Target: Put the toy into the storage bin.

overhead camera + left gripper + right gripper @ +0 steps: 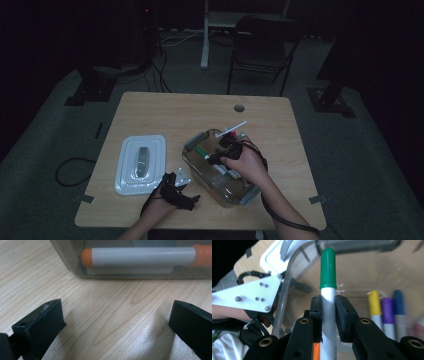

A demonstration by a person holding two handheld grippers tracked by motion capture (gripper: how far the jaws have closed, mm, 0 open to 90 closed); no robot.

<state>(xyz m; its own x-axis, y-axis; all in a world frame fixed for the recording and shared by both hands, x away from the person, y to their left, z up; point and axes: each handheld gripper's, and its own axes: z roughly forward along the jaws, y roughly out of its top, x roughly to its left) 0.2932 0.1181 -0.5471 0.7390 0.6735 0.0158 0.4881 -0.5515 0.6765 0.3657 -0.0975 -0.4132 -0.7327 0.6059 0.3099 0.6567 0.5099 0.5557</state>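
The right gripper point(328, 306) pinched the green-capped marker point(328, 272) over the clear box point(192, 162), and would do best lowering it level beside the other markers point(384, 307) before letting go, while the left gripper point(117, 322) rested spread.

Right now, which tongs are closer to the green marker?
Right. The right tongs are clamped on the green marker over the clear box. The left tongs rest open on the table beside the box.
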